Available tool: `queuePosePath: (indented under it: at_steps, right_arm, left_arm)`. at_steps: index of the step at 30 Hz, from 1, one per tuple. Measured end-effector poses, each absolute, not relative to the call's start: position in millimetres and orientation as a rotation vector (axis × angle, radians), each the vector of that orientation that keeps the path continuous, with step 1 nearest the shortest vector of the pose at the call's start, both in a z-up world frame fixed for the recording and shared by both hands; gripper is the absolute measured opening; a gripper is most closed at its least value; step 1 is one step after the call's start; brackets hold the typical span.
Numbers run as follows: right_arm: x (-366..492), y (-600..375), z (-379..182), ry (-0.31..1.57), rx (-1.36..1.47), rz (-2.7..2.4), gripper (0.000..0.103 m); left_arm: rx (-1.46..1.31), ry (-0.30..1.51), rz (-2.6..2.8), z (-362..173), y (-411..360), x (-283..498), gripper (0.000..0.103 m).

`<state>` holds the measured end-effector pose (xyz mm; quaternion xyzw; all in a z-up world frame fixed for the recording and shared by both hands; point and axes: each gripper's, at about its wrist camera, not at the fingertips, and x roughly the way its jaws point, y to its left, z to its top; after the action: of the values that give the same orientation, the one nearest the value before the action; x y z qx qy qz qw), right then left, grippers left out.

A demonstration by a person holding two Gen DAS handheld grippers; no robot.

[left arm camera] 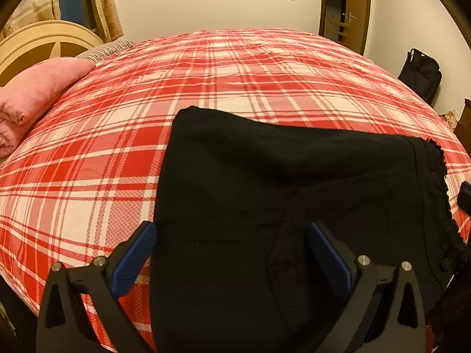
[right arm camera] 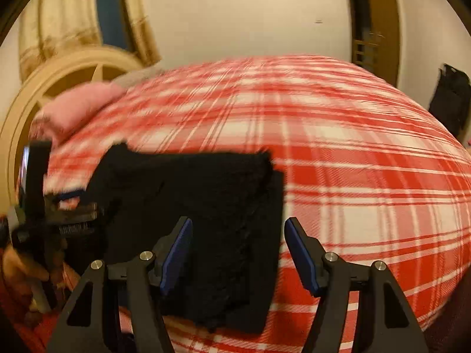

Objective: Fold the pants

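Observation:
Black pants (left arm camera: 265,194) lie folded on the red plaid bed (left arm camera: 117,135), near its front edge. My left gripper (left arm camera: 232,253) is open, its blue pads (left arm camera: 132,261) straddling the near left part of the pants. In the right wrist view the pants (right arm camera: 200,206) show their frayed hem end. My right gripper (right arm camera: 238,250) is open over the pants' right edge, with one pad (right arm camera: 176,253) over the cloth and the other over the bedspread. The left gripper (right arm camera: 59,206) shows at the left of that view, blurred.
A pink folded blanket (left arm camera: 38,94) lies at the bed's left by the cream headboard (left arm camera: 38,41). A black bag (left arm camera: 421,73) stands on the floor at far right, near a wooden door (left arm camera: 344,8). The bedspread (right arm camera: 368,176) stretches beyond and right of the pants.

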<state>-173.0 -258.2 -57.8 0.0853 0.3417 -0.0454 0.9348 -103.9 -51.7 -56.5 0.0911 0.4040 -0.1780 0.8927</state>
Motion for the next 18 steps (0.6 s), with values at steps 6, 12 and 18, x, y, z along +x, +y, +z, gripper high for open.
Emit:
queuePosePath:
  at_steps: [6, 12, 18]
  right_arm:
    - [-173, -264, -79, 0.777, 0.209, -0.088, 0.066]
    - [-188, -276, -72, 0.752, 0.293, -0.048, 0.066]
    - [-181, -299, -73, 0.675, 0.481, -0.027, 0.067]
  left_arm:
    - [0.178, 0.844, -0.381, -58, -48, -106, 0.103]
    - [0.194, 0.892, -0.416, -53, -43, -107, 0.103]
    - [0.127, 0.86, -0.447, -45, -29, -103, 0.103]
